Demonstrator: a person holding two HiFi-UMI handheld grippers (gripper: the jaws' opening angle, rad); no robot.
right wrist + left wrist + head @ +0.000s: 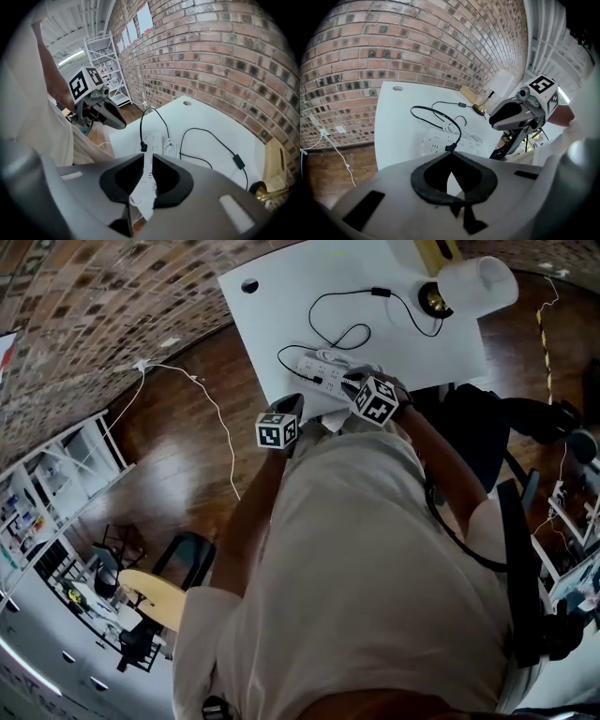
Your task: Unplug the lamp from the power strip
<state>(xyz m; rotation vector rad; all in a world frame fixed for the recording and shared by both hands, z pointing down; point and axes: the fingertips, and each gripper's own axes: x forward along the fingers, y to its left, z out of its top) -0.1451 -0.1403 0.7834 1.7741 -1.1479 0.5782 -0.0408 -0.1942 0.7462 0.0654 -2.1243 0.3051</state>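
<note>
Right hand-held gripper [146, 161]: jaws a narrow slot apart, clamping nothing. The near end of the power strip [153, 139] shows through the slot, lower down. Likely poised there to pin the strip. Left hand-held gripper [450, 159]: tips together, empty, hanging short of the bench [393, 122] edge. Lamp plug [143, 147], black, sits in the strip's near sockets, not pulled yet. Its cord [206, 136] loops slack across the bench to the lamp [473, 282] at the far corner, so nothing tugs the plug.

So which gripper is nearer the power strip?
Right. The right gripper is over the near end of the power strip; the left gripper hangs at the edge of the table, short of it.
</note>
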